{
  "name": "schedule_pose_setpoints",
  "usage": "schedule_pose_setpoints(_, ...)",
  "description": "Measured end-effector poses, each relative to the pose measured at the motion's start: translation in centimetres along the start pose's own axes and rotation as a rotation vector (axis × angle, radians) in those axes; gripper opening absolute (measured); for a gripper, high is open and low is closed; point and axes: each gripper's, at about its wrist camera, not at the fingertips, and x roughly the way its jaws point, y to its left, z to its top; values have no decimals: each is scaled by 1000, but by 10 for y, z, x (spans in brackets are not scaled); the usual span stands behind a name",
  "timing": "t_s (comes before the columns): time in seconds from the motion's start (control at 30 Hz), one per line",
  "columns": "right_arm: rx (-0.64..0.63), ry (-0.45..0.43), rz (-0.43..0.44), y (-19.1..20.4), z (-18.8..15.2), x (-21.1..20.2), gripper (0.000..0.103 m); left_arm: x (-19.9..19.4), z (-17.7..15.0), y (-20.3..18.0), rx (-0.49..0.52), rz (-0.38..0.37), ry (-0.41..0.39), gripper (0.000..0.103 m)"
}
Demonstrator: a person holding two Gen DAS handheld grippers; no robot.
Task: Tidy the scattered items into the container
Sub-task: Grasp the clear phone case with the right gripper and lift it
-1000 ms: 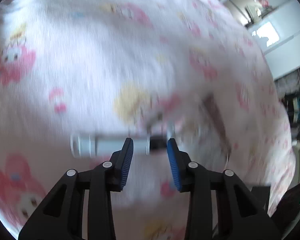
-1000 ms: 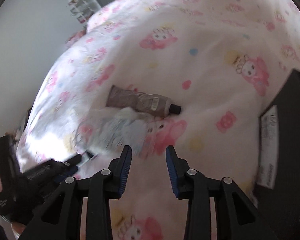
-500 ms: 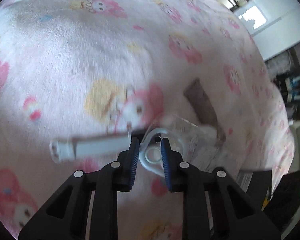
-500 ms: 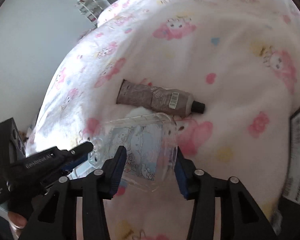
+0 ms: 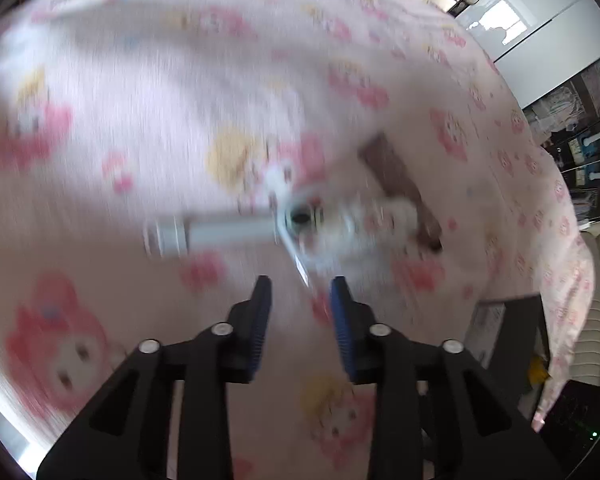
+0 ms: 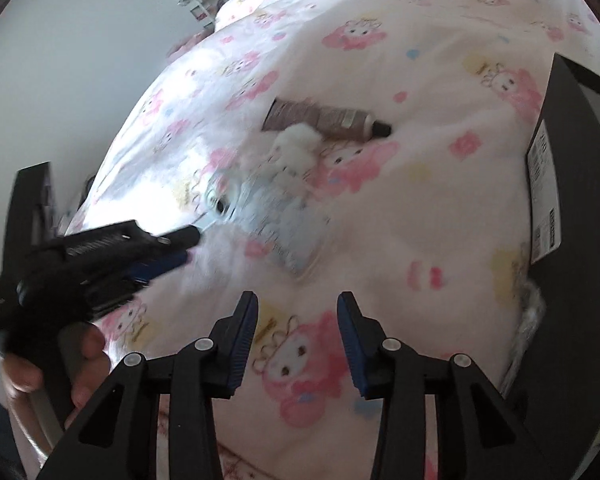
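Left wrist view, blurred: the left gripper (image 5: 300, 292) hangs over a pink cartoon-print bedspread (image 5: 140, 120). Its jaws have just been opening and stand partly apart with nothing between them. Just beyond the fingertips lies a clear phone case (image 5: 320, 232), its round camera cut-out toward the camera. A pale stick-shaped item (image 5: 212, 234) lies to its left, touching or nearly so; a brown tube (image 5: 400, 188) lies to its right, with a white fluffy piece (image 5: 396, 216) against it.

Right wrist view: the right gripper (image 6: 296, 308) is held above the bedspread (image 6: 420, 200), jaws partly apart and empty. The phone case (image 6: 276, 220) lies ahead of it. The left gripper (image 6: 180, 246) reaches in from the left, tips just beside the case's near corner, gripped by a person's hand (image 6: 52, 364). Beyond the case sit the fluffy piece (image 6: 296, 148) and the brown tube (image 6: 328, 118). A black container (image 6: 572, 184), bearing a white label, stands at the right edge.
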Motion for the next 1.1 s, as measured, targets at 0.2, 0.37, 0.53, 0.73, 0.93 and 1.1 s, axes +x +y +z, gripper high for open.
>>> schedule_pose_setpoints(0.2, 10, 15, -11, -3, 21, 28, 37, 31, 39, 5, 42, 19, -37, 41)
schedule_pose_setpoints(0.37, 22, 49, -25, -10, 26, 52, 37, 58, 52, 7, 52, -21, 15, 42)
schedule_pose_setpoints(0.53, 39, 54, 21, -11, 29, 61, 37, 62, 50, 8, 49, -102, 63, 42)
schedule_pose_setpoints(0.73, 9, -10, -6, -3, 26, 44, 30, 55, 28, 12, 40, -85, 116, 44)
schedule_pose_setpoints(0.93, -40, -7, -21, 10, -3, 12, 28, 36, -18, 0, 85, -177, 193, 38)
schedule_pose_setpoints(1.1, -72, -18, -32, 12, -17, -5, 28, 15, 1, 2, 43, -96, 71, 38)
